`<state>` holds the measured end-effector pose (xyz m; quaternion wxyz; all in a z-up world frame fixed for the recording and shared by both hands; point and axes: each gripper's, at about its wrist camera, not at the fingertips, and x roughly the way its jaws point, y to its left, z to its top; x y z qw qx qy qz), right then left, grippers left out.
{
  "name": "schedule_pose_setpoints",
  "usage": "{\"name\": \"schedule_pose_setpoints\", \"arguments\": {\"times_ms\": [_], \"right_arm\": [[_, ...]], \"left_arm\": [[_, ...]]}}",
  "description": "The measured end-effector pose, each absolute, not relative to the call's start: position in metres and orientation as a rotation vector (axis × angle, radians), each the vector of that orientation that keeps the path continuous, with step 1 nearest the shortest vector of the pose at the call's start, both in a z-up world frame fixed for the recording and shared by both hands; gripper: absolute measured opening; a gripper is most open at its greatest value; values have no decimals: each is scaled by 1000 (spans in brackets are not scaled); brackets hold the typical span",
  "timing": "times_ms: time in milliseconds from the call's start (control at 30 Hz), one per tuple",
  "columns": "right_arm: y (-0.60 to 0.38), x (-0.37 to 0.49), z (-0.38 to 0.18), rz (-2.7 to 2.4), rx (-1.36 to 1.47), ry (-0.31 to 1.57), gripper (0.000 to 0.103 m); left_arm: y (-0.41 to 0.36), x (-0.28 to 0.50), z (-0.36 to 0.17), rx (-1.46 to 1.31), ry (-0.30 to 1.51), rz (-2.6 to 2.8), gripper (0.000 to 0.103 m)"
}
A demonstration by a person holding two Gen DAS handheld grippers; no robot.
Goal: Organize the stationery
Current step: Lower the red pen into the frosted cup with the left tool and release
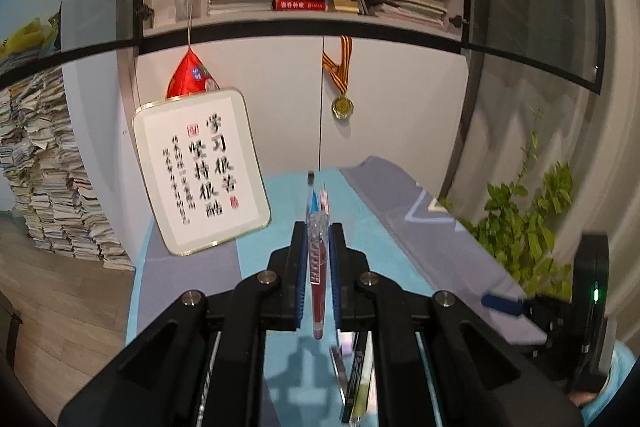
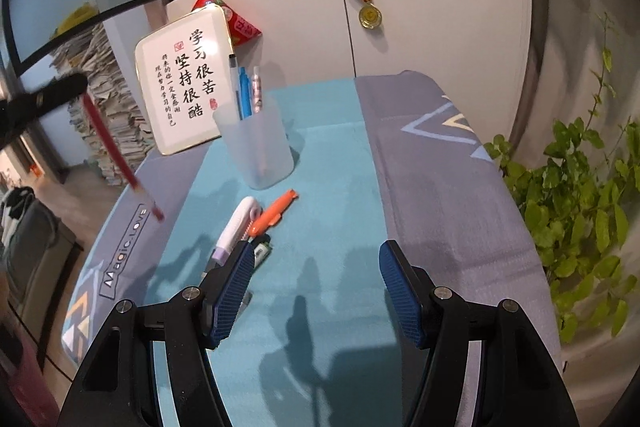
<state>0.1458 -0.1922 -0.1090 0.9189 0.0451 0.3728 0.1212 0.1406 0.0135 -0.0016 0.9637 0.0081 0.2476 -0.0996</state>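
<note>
- The left claw (image 1: 318, 247) is pinching a red pen (image 1: 317, 279), which runs lengthwise between its blue pads and sticks out past the tips.
- In the right wrist view that red pen (image 2: 116, 147) hangs tilted in the air, left of the frosted cup (image 2: 260, 147) and above the cloth-covered surface (image 2: 336, 187).
- The right claw (image 2: 316, 291) is spread wide with nothing between its pads, nearer the camera than the cup.
- The cup stands upright on the teal strip and holds three pens (image 2: 244, 87), their tops above the rim.
- A white corrector (image 2: 236, 227), an orange marker (image 2: 274, 213) and a small dark-and-green item lie on the cloth between the cup and the right claw's left pad.
- A framed calligraphy plaque (image 2: 184, 83) leans just behind the cup on its left.
</note>
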Motion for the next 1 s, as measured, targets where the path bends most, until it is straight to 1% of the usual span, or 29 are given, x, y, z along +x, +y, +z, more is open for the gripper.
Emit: {"name": "schedule_pose_setpoints", "arguments": {"times_ms": [300,367,533,700,1000], "right_arm": [[-219,143,-115,218,149,764,66],[-222,145,-117,215,153,771,66],[-224,150,-123,221,158,789,66],[-220,153,-127,236,152,808,66],[-220,153,-129,230,152,812,66]], "left_arm": [[-3,177,22,-42,466,-185,8],[-2,183,19,-73,461,-168,8],[6,182,15,-159,346,-95,8],[6,194,15,-212,346,-90,8],[0,216,-6,-187,359,-56,8]]}}
